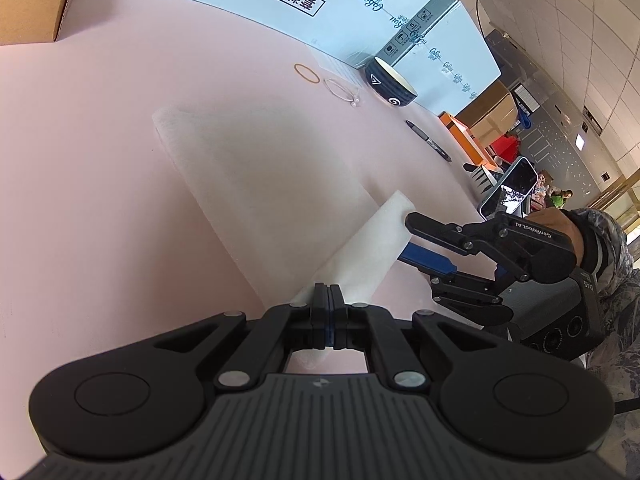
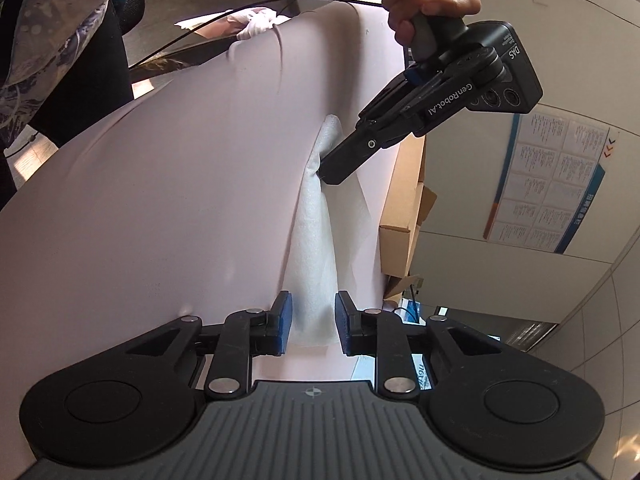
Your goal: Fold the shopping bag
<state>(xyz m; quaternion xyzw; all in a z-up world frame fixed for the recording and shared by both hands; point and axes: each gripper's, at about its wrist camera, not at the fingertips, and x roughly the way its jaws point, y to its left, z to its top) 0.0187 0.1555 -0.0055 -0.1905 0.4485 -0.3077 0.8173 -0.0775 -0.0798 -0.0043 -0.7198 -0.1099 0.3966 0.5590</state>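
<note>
The left gripper (image 1: 328, 300) is pinching the bag (image 1: 256, 168); the right gripper's (image 2: 310, 324) jaws are straddling it wide, risking a crooked, slipping fold.

- We see a dark blue bowl (image 1: 391, 83) by the pink table's (image 1: 120, 160) far edge, touching a white printed box (image 1: 320, 4).
- Rubber band (image 1: 307, 72), black marker (image 1: 427, 140) nearby.
- Cardboard box (image 1: 32, 4) at the far left corner.

right gripper (image 1: 404, 236): "GenRobot.AI", "DAS" | left gripper (image 2: 326, 172): same | white box (image 1: 352, 4): "Cabou"
</note>
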